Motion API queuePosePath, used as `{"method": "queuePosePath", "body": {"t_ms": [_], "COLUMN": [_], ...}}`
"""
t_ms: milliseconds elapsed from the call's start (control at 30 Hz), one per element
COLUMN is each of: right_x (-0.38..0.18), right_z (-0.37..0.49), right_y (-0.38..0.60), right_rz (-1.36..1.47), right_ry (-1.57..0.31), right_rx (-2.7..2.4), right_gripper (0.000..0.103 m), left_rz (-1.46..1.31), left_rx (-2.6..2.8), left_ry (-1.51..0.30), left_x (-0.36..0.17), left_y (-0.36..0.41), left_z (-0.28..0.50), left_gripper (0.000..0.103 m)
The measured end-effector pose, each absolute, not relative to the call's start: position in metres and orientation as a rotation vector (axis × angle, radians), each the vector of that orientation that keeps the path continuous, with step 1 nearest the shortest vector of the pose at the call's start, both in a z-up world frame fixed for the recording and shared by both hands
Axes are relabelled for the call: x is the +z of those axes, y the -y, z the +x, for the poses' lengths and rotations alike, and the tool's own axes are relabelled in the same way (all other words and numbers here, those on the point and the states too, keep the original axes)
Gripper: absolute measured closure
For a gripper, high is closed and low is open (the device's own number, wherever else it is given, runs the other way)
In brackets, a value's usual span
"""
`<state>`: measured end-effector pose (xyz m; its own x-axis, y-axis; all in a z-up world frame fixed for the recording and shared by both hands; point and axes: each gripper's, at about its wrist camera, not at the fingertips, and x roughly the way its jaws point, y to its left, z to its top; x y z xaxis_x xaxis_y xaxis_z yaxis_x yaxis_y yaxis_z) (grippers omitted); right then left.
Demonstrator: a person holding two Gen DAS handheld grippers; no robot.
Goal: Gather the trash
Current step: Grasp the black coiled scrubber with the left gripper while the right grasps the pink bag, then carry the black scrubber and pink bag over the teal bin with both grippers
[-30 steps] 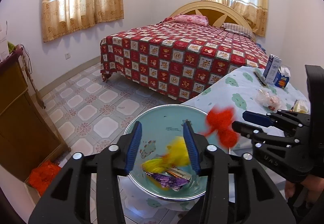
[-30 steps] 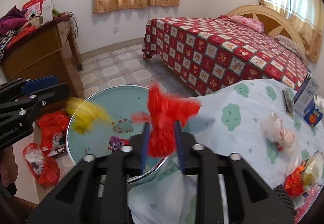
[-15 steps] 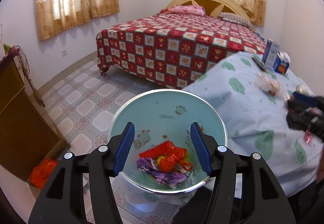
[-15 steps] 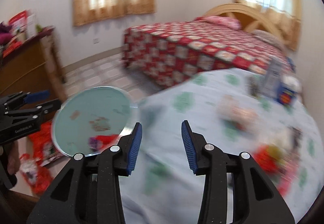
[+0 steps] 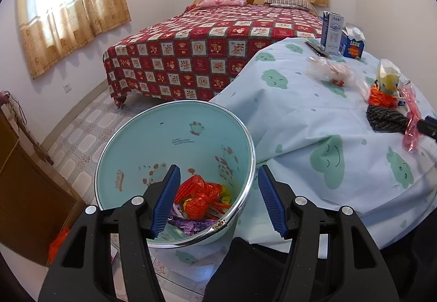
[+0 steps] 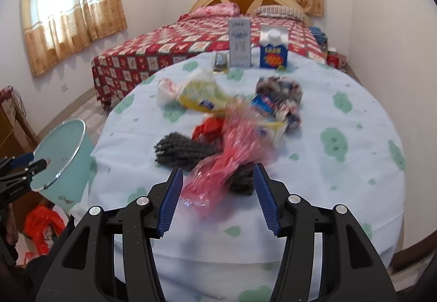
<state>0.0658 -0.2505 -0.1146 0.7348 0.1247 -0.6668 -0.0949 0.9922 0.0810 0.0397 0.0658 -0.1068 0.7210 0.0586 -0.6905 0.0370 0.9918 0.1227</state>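
Since half a second ago, the right gripper (image 6: 215,198) has swung away from the bin and now faces the litter on the table; the left gripper (image 5: 218,198) has stayed over the bin.

Left wrist view: the jaws stand apart and empty, framing the pale green bin (image 5: 131,138), which sits tilted just beside the table's draped edge. Orange wrappers (image 5: 200,197) and purple scraps lie at its bottom. Across the cloud-print tablecloth (image 5: 314,116) more trash remains: a clear bag (image 5: 331,71), an orange scrap (image 5: 381,97) and a dark grey knitted piece (image 5: 386,119).

Right wrist view: the jaws are spread wide with nothing gripped; a crumpled pink plastic wrapper (image 6: 232,154) lies between and just ahead of the blue pads (image 6: 170,199), resting partly on the grey knit. Behind it lie a yellow packet (image 6: 199,98) and two upright cartons (image 6: 269,49).

Step in hand, as judged: grasping the pink wrapper. Closing low on its bunched middle, clear of the knit and the cloth, should avoid lifting either.

Only the left view shows the bin's contents; only the right view shows the wrapper's position between the jaws.
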Motion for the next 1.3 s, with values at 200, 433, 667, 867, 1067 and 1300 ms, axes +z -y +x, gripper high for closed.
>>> {"method": "queuePosePath", "body": {"t_ms": [200, 433, 667, 867, 1067, 1300], "right_x": [-0.121, -0.101, -0.101, -0.117, -0.125, -0.118], "right_z": [0.068, 0.053, 0.037, 0.027, 0.026, 0.02], "right_y": [0.249, 0.273, 0.338, 0.373, 0.374, 0.37], "right_rz": [0.065, 0.073, 0.065, 0.088, 0.083, 0.073], "right_ry": [-0.778, -0.719, -0.695, -0.704, -0.698, -0.674], "right_rx": [0.17, 0.161, 0.009, -0.053, -0.032, -0.019], "right_gripper": [0.081, 0.083, 0.083, 0.083, 0.083, 0.083], "left_rz": [0.13, 0.164, 0.173, 0.185, 0.197, 0.192], "left_rx": [-0.001, -0.108, -0.219, -0.33, -0.414, -0.398], "left_ry": [-0.764, -0.726, -0.712, -0.747, -0.846, -0.816], "left_x": [-0.106, -0.098, -0.097, -0.105, -0.132, -0.115], "left_y": [-0.057, -0.004, 0.065, 0.122, 0.151, 0.133], "left_z": [0.048, 0.054, 0.073, 0.092, 0.109, 0.098], "left_gripper": [0.044, 0.044, 0.044, 0.044, 0.086, 0.098]}}
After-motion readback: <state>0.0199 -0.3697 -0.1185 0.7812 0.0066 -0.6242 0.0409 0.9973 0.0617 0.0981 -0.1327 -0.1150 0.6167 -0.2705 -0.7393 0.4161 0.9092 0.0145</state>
